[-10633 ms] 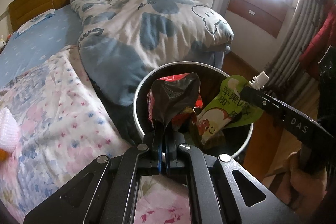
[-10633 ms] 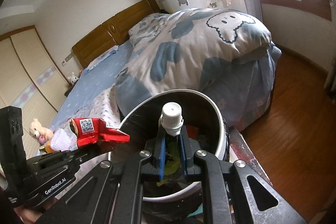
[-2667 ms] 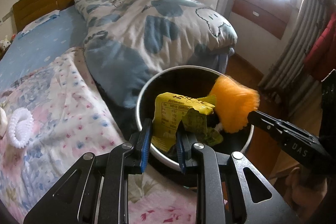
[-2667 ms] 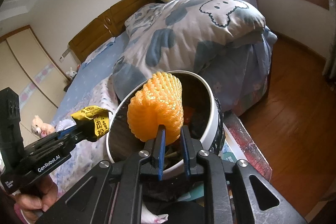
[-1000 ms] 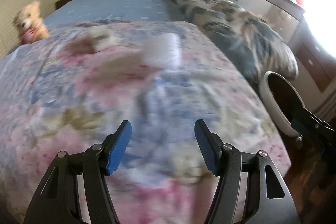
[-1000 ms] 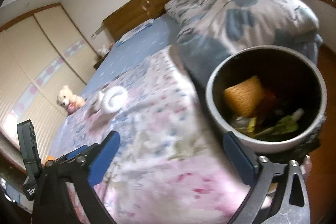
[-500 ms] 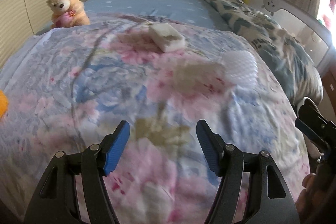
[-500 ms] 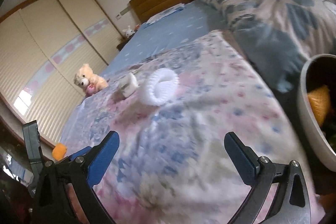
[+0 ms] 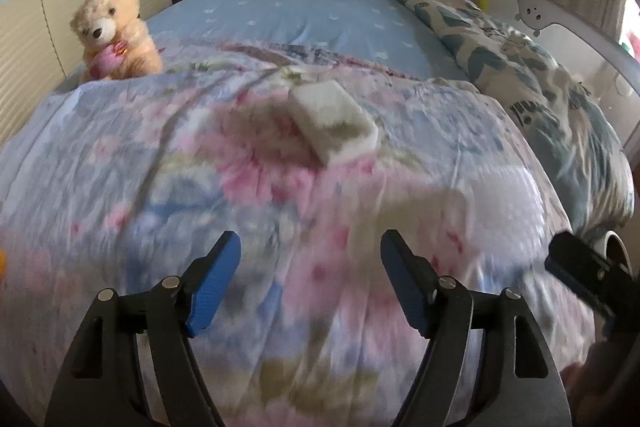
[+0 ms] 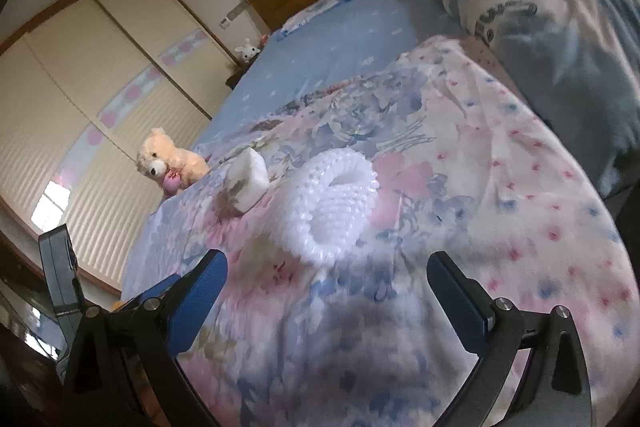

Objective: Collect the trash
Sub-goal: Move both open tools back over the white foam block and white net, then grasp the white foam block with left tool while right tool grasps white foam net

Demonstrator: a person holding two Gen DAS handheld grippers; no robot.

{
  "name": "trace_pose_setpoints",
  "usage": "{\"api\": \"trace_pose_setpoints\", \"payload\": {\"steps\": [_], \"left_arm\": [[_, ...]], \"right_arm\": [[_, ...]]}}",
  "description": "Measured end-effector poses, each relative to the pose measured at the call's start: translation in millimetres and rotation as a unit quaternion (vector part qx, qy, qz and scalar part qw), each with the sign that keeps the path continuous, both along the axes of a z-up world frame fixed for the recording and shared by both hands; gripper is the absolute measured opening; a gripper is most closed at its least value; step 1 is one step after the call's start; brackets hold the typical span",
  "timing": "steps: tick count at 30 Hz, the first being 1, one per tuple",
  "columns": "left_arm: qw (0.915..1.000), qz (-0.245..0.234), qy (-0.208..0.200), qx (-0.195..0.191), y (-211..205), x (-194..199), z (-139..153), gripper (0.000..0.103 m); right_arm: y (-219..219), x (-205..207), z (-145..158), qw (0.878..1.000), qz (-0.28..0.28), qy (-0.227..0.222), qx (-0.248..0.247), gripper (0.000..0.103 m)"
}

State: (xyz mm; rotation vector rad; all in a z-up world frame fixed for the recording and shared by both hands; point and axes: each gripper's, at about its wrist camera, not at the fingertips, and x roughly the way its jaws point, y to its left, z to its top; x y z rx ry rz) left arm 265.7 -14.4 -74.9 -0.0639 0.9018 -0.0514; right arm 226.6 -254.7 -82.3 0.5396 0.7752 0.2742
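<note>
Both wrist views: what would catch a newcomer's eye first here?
A white foam net sleeve lies on the floral quilt, just ahead of the open right gripper. Beside it, nearer the teddy bear sitting at the quilt's far edge, lies a white stained block, ahead of the left gripper, whose empty jaws are opening.
</note>
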Motion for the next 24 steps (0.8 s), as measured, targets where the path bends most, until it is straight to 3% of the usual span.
{"api": "trace_pose_setpoints", "payload": {"steps": [5,8,11,15,18,19,24], "left_arm": [[1.0000,0.004,0.003,0.002,-10.1,34.4,-3.7,0.080],[0.9998,0.008,0.015,-0.005,-15.9,55.2,-11.1,0.088],[0.9994,0.024,0.024,-0.007,-19.7,73.0,-18.3,0.088],[0.9989,0.039,0.020,0.020,-26.4,87.8,-26.0,0.087],[0.9994,0.027,0.021,0.006,-25.4,90.3,-29.4,0.055],[0.9997,0.021,0.014,0.007,-26.8,88.5,-27.5,0.043],[0.9999,0.005,-0.003,0.014,-29.3,72.5,-20.5,0.040]], "right_arm": [[-2.8,20.8,-8.9,1.000,0.000,0.013,0.023,0.100],[-4.3,30.6,-15.0,0.999,-0.002,0.021,0.037,0.096],[-5.0,33.6,-16.8,0.999,-0.005,0.015,0.040,0.088],[-5.7,38.8,-20.3,0.999,-0.002,0.016,0.047,0.066],[-4.4,40.9,-24.6,0.999,0.010,0.019,0.045,0.045],[-3.8,41.4,-25.4,0.999,0.010,0.019,0.046,0.044],[-2.3,39.1,-25.4,0.999,0.013,0.017,0.042,0.037]]}}
